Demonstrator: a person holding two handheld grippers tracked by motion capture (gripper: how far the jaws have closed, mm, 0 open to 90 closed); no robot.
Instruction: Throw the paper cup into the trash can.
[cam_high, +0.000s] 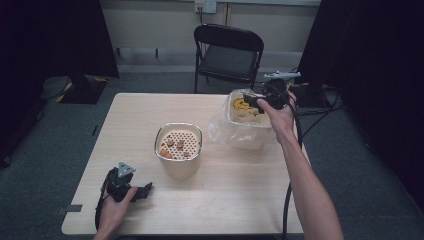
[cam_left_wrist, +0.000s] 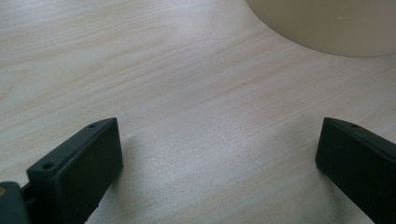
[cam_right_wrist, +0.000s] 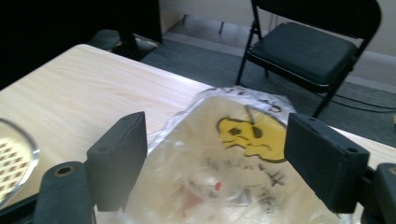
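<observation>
High view: right gripper (cam_high: 256, 101) over plastic bag (cam_high: 235, 122) lining beige bin (cam_high: 250, 135) at table's (cam_high: 150, 215) far right; left gripper (cam_high: 142, 191) resting near front-left edge; perforated pot (cam_high: 178, 147) mid-table. Left gripper view: jaws wide apart, nothing between, pot wall (cam_left_wrist: 327, 28) ahead. Right gripper view: jaws spread, bag (cam_right_wrist: 224, 177) with yellow print below, not pinched; chair (cam_right_wrist: 303, 46) behind.

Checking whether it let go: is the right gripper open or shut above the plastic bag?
Open: the right gripper has its jaws standing wide apart, the plastic bag beneath them, unpinched.
</observation>
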